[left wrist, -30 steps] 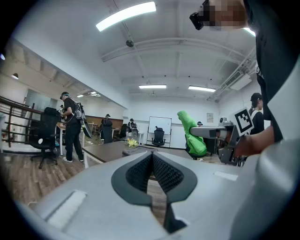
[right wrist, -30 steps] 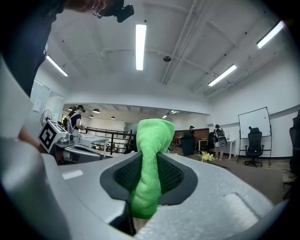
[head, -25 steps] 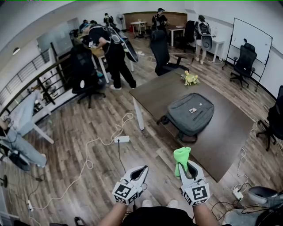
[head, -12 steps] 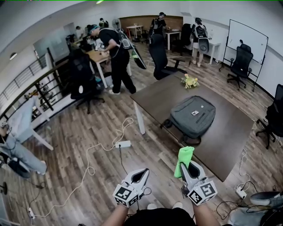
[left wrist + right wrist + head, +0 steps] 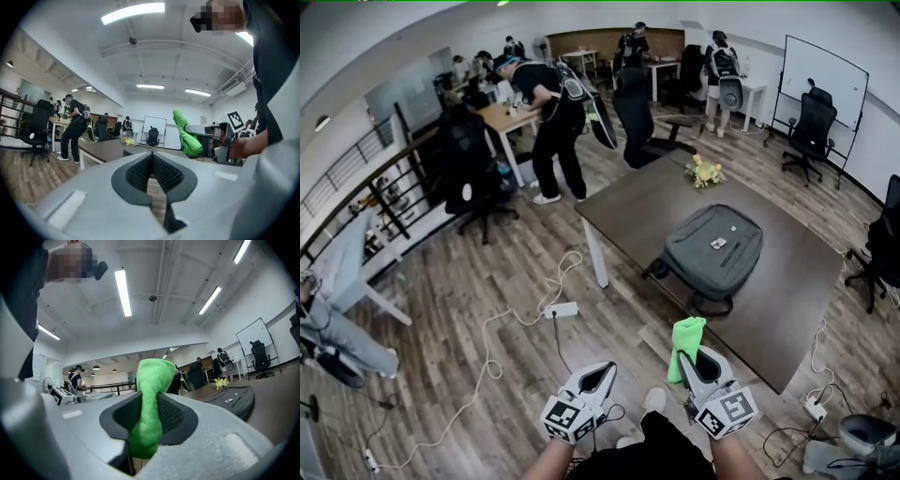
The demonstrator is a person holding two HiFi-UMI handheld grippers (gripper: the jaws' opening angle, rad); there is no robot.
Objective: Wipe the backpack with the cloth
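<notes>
A grey backpack (image 5: 712, 251) lies flat on the dark brown table (image 5: 787, 300), well ahead of both grippers; it also shows low in the right gripper view as the backpack (image 5: 233, 400). My right gripper (image 5: 692, 357) is shut on a bright green cloth (image 5: 684, 345), which stands up between its jaws as the cloth (image 5: 151, 404). My left gripper (image 5: 594, 377) is shut with nothing in it, its jaws meeting at the left gripper (image 5: 151, 165). Both are held low over the wooden floor, short of the table's near corner.
A yellow flower bunch (image 5: 705, 172) sits at the table's far end. A white power strip (image 5: 562, 309) and cables trail on the floor to the left. Office chairs (image 5: 641, 112), a whiteboard (image 5: 825, 82) and several people (image 5: 546, 117) stand beyond.
The view has shifted a little closer to the table. Both grippers stay shut, the right one still holding the green cloth.
</notes>
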